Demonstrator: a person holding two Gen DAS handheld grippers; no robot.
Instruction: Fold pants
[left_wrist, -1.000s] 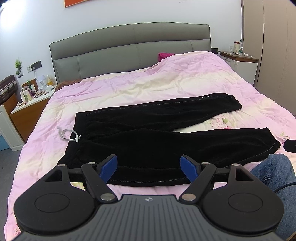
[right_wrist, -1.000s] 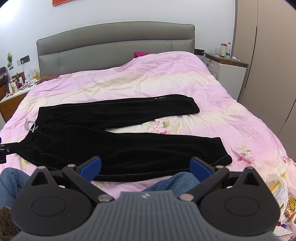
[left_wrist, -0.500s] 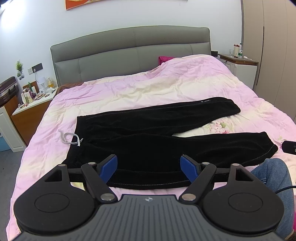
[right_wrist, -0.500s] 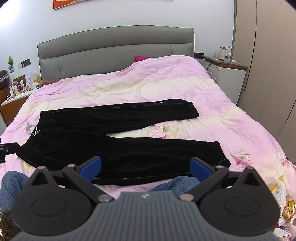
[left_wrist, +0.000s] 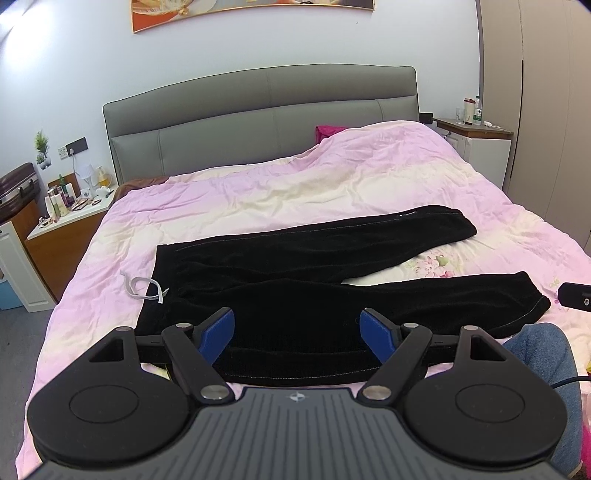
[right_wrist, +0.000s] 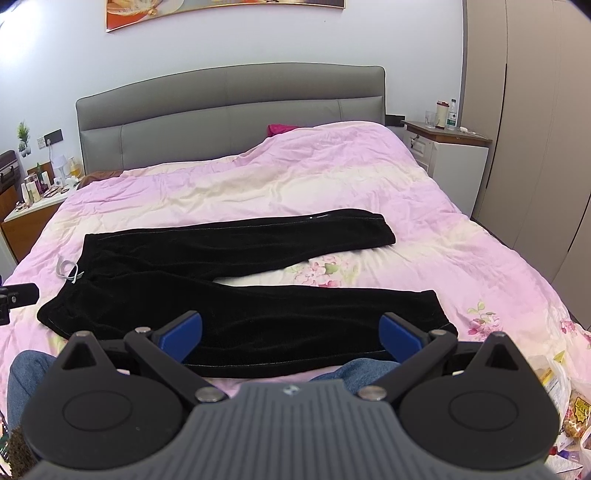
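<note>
Black pants (left_wrist: 295, 266) lie flat on a pink bed (left_wrist: 295, 192), waistband at the left with a white drawstring (left_wrist: 142, 288), the two legs spread apart toward the right. They also show in the right wrist view (right_wrist: 229, 266). My left gripper (left_wrist: 297, 328) is open and empty, held above the near edge of the pants close to the waist. My right gripper (right_wrist: 290, 330) is open and empty, above the near leg toward its cuff (right_wrist: 436, 314).
A grey headboard (left_wrist: 258, 110) stands at the back. Nightstands with bottles stand at the left (left_wrist: 66, 221) and right (left_wrist: 476, 136). A wardrobe (right_wrist: 535, 129) is on the right. The person's jeans-clad knees (left_wrist: 539, 347) are at the bed's near edge. Snack packets (right_wrist: 569, 398) lie lower right.
Both grippers have tilted or lifted upward, so the pants and bed sit lower in both views and the wall picture shows. The pants have not moved.
</note>
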